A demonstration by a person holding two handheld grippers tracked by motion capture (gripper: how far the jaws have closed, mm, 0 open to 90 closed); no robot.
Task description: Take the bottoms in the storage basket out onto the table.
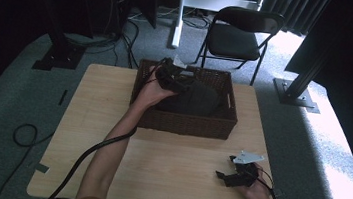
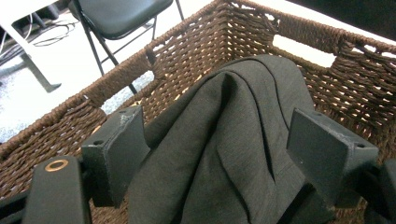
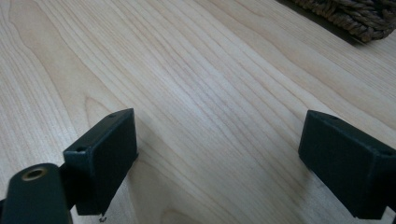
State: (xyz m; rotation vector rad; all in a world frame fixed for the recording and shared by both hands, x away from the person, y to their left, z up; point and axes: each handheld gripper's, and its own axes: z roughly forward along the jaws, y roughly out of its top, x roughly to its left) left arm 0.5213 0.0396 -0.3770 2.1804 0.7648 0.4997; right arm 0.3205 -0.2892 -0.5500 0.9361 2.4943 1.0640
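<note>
Grey cloth (image 2: 224, 154) in wicker basket (image 2: 196, 51)

A recording studio — black curtains (image 1: 285, 9), rig stands (image 1: 300, 78), floor cables (image 1: 24, 135).

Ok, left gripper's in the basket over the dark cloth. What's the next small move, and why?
Probably ease the left gripper down and close it: its jaws stand open astride a raised fold of the dark grey cloth in the wicker basket, seemingly not pinching it. The right gripper sits open over the wooden table.

Black folding chair (image 1: 236, 33), carpeted floor (image 1: 7, 110).
</note>
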